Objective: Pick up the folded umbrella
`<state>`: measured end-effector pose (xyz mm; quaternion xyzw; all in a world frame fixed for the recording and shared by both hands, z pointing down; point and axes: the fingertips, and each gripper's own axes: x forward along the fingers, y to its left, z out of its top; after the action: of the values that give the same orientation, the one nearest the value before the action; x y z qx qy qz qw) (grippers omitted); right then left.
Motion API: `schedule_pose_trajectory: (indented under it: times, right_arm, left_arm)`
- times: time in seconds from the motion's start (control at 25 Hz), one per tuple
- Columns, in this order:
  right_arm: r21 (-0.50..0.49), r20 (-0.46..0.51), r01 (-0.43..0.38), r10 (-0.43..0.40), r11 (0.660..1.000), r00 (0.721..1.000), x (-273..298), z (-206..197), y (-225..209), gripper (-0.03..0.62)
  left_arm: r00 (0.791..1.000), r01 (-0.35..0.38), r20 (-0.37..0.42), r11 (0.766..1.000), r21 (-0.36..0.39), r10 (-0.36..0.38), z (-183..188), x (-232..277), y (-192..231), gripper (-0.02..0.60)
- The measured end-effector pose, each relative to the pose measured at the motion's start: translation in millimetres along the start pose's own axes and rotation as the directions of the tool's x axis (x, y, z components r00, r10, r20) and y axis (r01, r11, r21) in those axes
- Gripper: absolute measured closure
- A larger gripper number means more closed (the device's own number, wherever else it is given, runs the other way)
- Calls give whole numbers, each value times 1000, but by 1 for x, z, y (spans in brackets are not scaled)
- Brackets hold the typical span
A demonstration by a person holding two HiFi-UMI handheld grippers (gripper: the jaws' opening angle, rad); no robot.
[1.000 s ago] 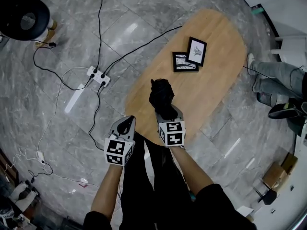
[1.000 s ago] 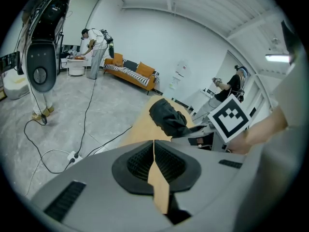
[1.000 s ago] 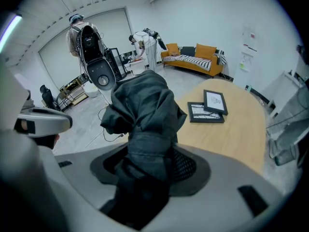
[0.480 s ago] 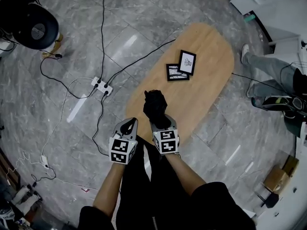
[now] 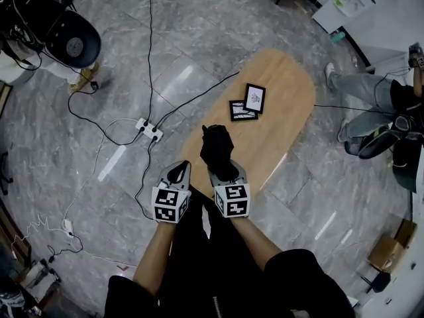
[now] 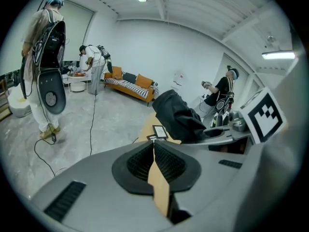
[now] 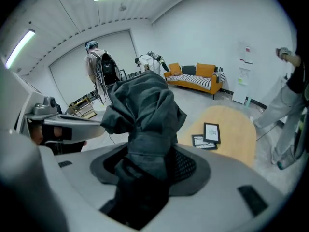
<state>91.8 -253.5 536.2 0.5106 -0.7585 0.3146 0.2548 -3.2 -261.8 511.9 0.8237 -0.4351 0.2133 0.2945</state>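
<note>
Over pale oval wooden table (image 5: 291, 91): pinching black folded fabric umbrella (image 5: 217, 148) in right gripper (image 5: 224, 172), with left gripper (image 5: 177, 173) pressed together, empty. Hold squeeze firm, bundle upright, clear of black-framed pictures (image 5: 254, 98).

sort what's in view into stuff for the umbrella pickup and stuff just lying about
For the job: folded umbrella, held up in the right gripper; left gripper, shut and empty.

Lying about: two picture frames on the wooden table; power strip and cables on the floor.
</note>
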Motion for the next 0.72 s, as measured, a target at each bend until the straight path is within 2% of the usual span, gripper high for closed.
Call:
schedule_pose_trajectory:
  times: [0.24, 0.52, 0.72]
  right_arm:
    - [-24, 112, 4, -1, 1000, 994, -34, 40, 12, 361]
    - [-50, 214, 2, 8, 999, 977, -67, 80, 25, 361]
    - [-85, 313, -13, 39, 996, 949, -96, 119, 39, 361]
  left_arm:
    - [998, 4, 69, 999, 42, -7, 39, -25, -7, 566]
    - [986, -21, 167, 999, 50, 12, 79, -61, -14, 565]
    - [970, -40, 244, 995, 87, 17, 115, -85, -17, 565]
